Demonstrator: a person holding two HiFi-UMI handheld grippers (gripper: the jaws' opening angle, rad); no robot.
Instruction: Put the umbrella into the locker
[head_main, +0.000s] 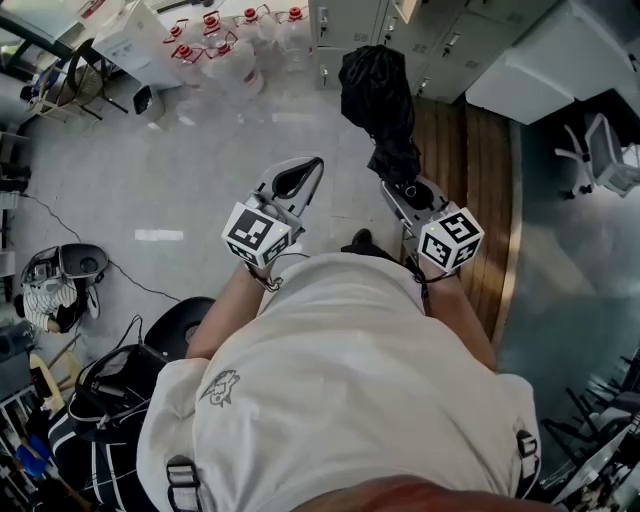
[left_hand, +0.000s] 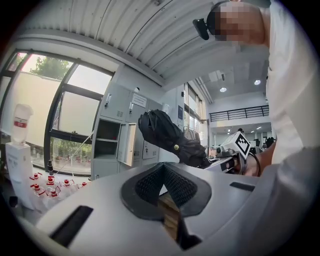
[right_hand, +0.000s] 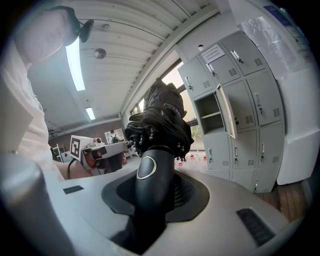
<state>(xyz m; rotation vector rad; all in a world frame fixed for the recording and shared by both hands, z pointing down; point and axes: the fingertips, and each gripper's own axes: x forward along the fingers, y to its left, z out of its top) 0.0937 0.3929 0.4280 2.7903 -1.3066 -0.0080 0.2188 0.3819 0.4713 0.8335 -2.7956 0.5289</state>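
Note:
A folded black umbrella (head_main: 378, 95) sticks forward and up from my right gripper (head_main: 405, 190), which is shut on its black handle (right_hand: 150, 190). In the right gripper view the bunched canopy (right_hand: 160, 120) rises just beyond the jaws. A grey locker bank (right_hand: 235, 100) stands ahead with one compartment (right_hand: 210, 115) open, its door swung out. The left gripper view shows the same open compartment (left_hand: 111, 142) with the umbrella (left_hand: 167, 135) to its right. My left gripper (head_main: 310, 165) hovers beside the right one, its tips together and nothing between them.
Several red-capped water bottles (head_main: 225, 45) sit on the floor left of the lockers, by a water dispenser (left_hand: 20, 150). A wooden floor strip (head_main: 470, 170) runs on the right beside a white block (head_main: 540, 55) and a chair (head_main: 600, 150). Bags and cables (head_main: 60, 280) lie at left.

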